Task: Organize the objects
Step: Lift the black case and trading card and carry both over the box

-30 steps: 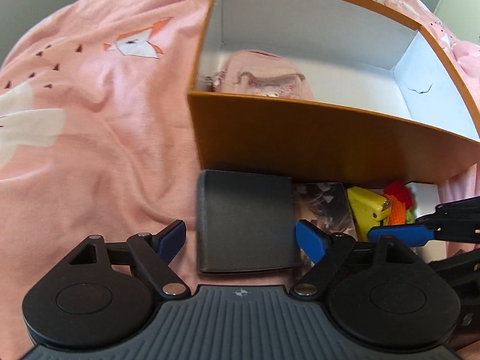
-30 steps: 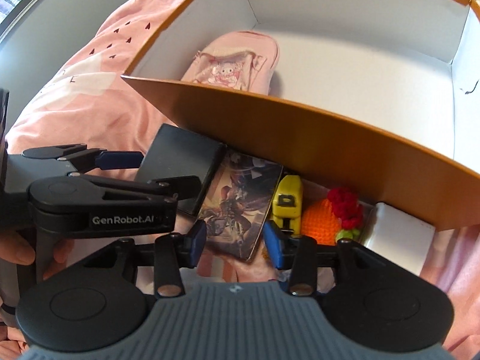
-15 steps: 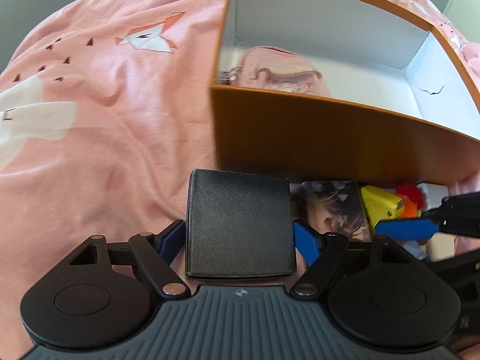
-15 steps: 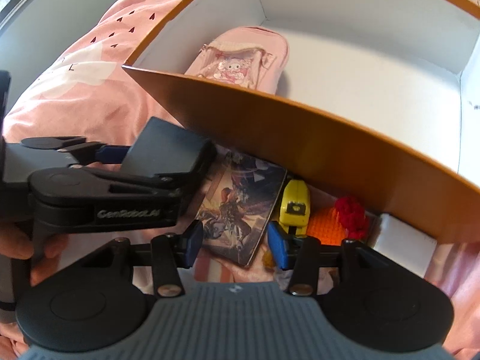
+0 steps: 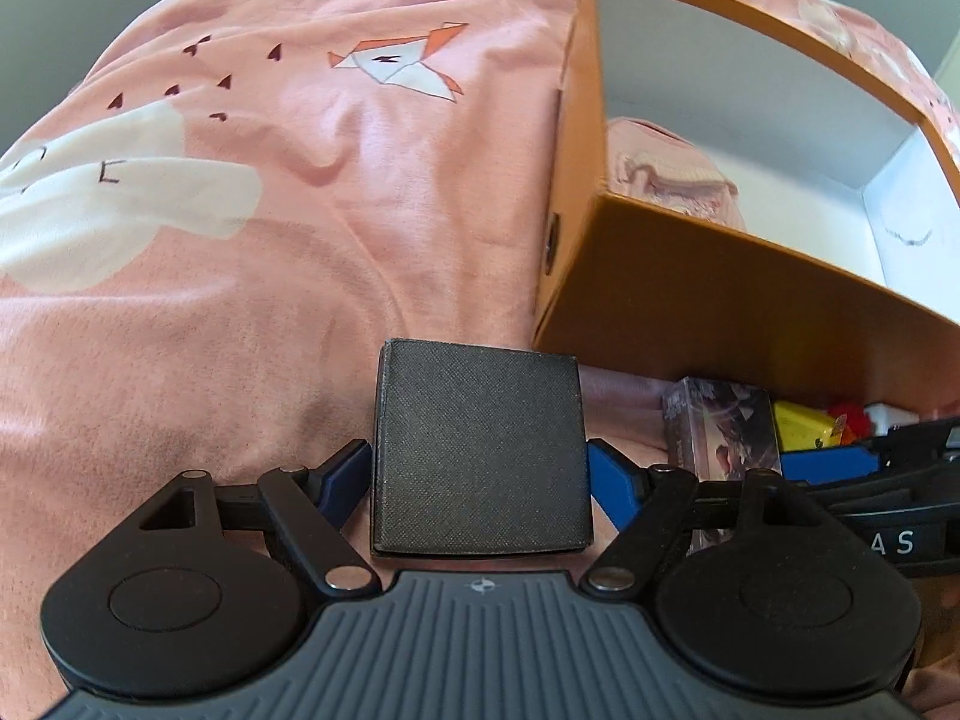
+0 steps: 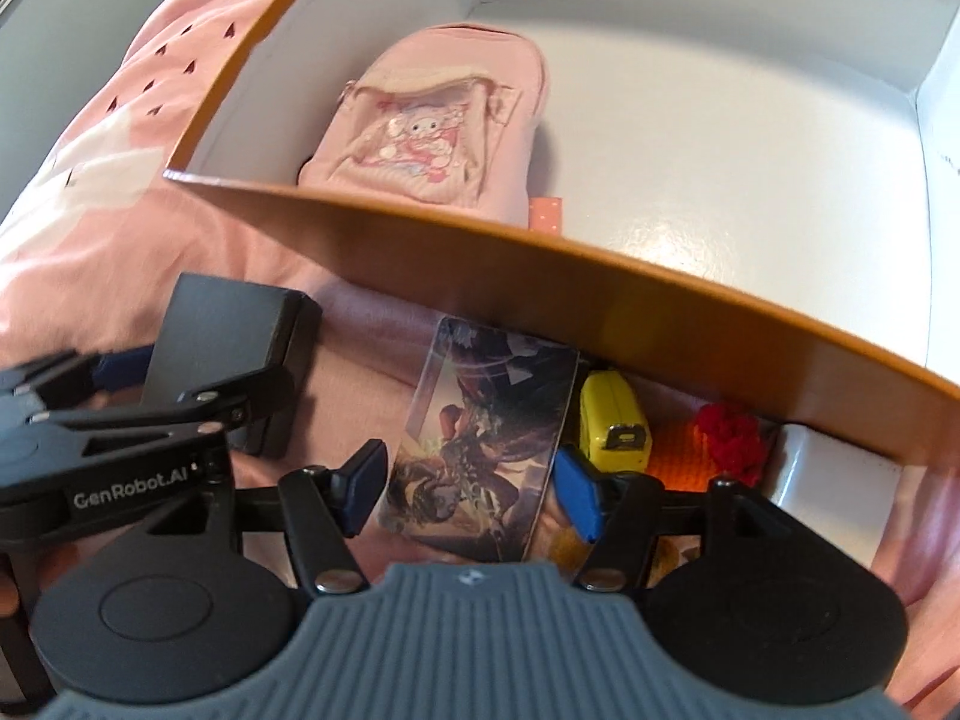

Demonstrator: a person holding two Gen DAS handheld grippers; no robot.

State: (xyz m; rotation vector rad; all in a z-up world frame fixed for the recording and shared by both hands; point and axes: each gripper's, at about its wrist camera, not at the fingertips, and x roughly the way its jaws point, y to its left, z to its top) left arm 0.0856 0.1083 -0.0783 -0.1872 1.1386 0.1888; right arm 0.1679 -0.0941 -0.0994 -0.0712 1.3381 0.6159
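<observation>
Left gripper (image 5: 477, 468) clamped on black case (image 5: 480, 450), just outside orange box's (image 5: 720, 300) near corner, presumably bound inside. Right gripper (image 6: 468, 480), jaws opening, straddles illustrated card box (image 6: 480, 438) lying against the orange box's near wall; pads not pressing.

Surface: pink bedspread (image 5: 300, 276), creased, printed with an origami fox (image 5: 399, 63), small dark triangles and white patches.
Box: orange box (image 6: 660, 324), white inside, sits on the spread.
Row at the box's near wall: picture card (image 6: 480, 438) flat; yellow toy (image 6: 612, 426) just beside it; then an orange and red knitted piece (image 6: 720, 438); then a white block (image 6: 828, 468).
Not clear: whether the black case (image 5: 480, 450) rests on the spread.
</observation>
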